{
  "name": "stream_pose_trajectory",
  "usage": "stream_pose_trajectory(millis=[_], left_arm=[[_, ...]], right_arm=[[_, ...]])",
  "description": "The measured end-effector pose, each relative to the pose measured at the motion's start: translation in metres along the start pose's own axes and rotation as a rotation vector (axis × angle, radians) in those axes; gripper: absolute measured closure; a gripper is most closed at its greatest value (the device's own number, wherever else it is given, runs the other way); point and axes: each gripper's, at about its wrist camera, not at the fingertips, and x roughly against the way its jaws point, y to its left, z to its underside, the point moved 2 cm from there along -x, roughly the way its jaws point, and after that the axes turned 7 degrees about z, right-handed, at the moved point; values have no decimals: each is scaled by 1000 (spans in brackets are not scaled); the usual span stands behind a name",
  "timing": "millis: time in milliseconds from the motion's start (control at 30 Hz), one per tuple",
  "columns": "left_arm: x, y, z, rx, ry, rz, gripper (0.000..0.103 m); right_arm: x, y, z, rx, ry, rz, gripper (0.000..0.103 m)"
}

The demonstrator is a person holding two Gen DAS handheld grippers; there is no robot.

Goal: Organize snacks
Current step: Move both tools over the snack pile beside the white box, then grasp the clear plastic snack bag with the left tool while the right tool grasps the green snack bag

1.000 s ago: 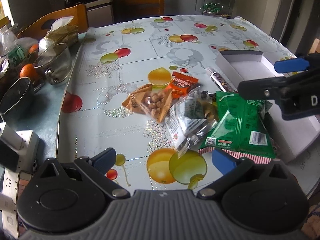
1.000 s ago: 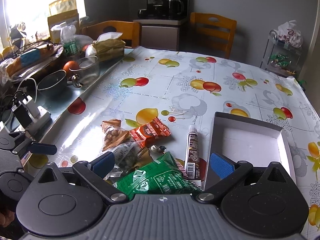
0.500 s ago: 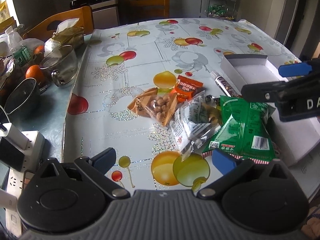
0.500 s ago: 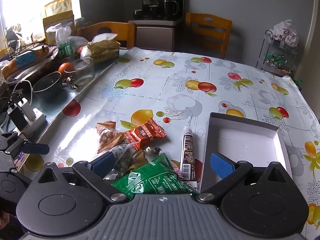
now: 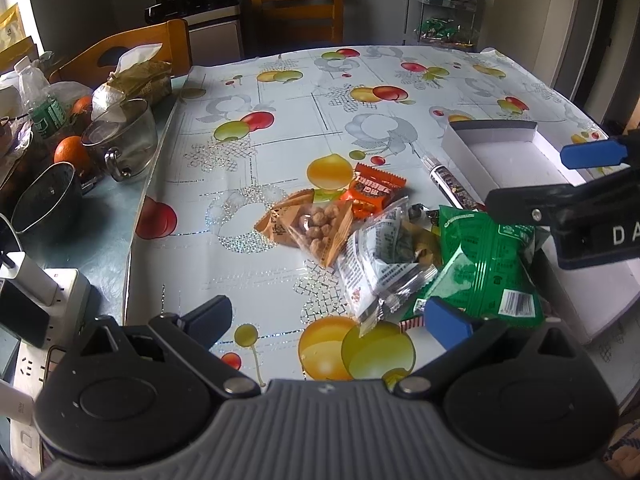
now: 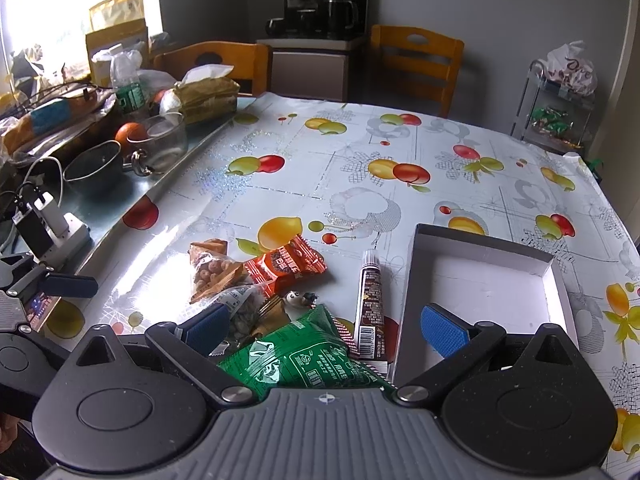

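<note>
A pile of snacks lies on the fruit-print tablecloth: a green packet (image 5: 486, 264) (image 6: 304, 356), a clear packet of seeds (image 5: 384, 256), an orange peanut packet (image 5: 316, 226) (image 6: 212, 270), a red-orange packet (image 5: 374, 192) (image 6: 286, 266) and a brown tube (image 5: 452, 184) (image 6: 370, 300). An empty white box (image 5: 512, 152) (image 6: 492, 280) stands right of them. My left gripper (image 5: 328, 320) is open and empty, just short of the pile. My right gripper (image 6: 326, 328) is open and empty above the green packet; it shows in the left wrist view (image 5: 560, 184).
A glass mug (image 5: 124, 140), a dark bowl (image 5: 44, 196), oranges (image 5: 70, 152), a tissue pack (image 5: 136, 80) and a power strip with chargers (image 5: 48, 300) crowd the table's left side. Wooden chairs (image 6: 416, 60) stand at the far edge. A wire rack (image 6: 560, 120) is far right.
Both grippers have drawn back and risen a little, so the pile and box sit slightly farther away. Nothing on the table has moved.
</note>
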Motion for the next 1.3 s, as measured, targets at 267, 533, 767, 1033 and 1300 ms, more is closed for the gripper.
stream_pose_trajectory(millis=[267, 533, 767, 1033, 1300], left_arm=[[-3, -3, -2, 1, -2, -5, 0], [-8, -5, -6, 29, -13, 13, 0], [-12, -5, -13, 54, -31, 11, 0], [-21, -7, -16, 69, -22, 27, 16], [-38, 0, -18, 178, 0, 93, 33]], right_arm=[[-1, -3, 1, -3, 5, 2, 0], [0, -10, 3, -12, 6, 6, 0], [0, -18, 4, -14, 5, 12, 0], [0, -23, 5, -18, 14, -3, 0], [1, -24, 7, -11, 19, -7, 0]])
